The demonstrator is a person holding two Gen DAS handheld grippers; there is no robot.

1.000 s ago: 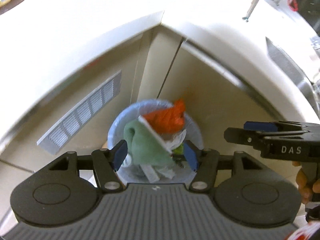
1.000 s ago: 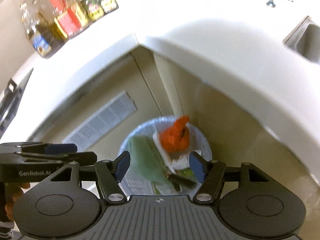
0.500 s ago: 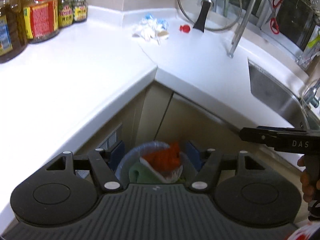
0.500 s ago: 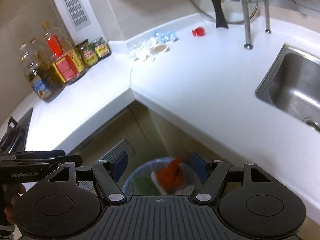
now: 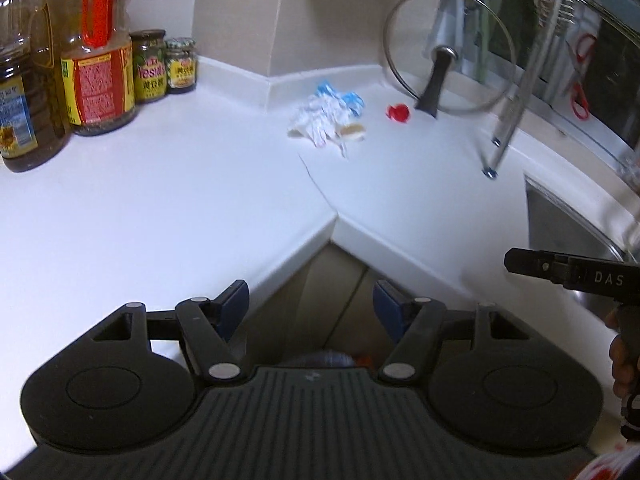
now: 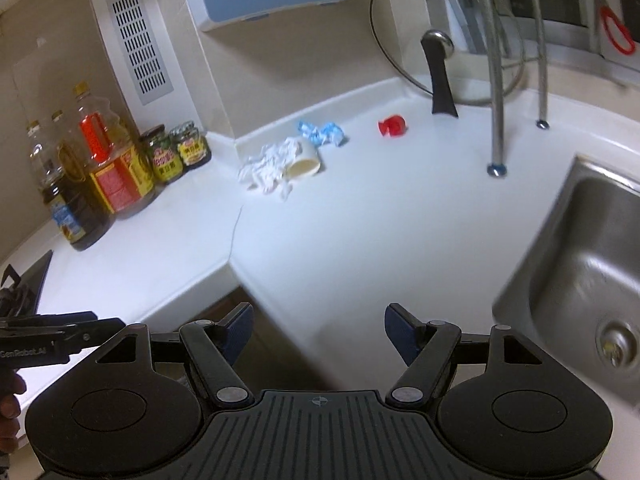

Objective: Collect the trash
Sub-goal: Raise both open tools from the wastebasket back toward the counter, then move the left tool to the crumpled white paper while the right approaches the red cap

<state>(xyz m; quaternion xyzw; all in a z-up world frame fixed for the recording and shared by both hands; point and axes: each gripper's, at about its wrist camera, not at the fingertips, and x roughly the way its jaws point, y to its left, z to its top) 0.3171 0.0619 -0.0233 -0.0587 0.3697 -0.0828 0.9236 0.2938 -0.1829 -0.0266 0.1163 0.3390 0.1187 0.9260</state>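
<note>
Trash lies at the far corner of the white counter: crumpled white tissue, a blue-and-white wrapper, a tipped paper cup and a red scrap. My left gripper hangs open and empty in front of the counter's inner corner, well short of the trash. My right gripper is open and empty beside it, over the counter edge. Only a sliver of the bin's rim shows below the left jaws.
Oil bottles and jars stand at the back left. A glass pot lid leans on the wall, with metal rack legs near it. A steel sink lies on the right and a stove edge on the left.
Both grippers rose from above the trash-filled bin to counter height and tilted upward. The bin dropped almost out of view, and the countertop trash came into sight. Both jaws spread slightly.
</note>
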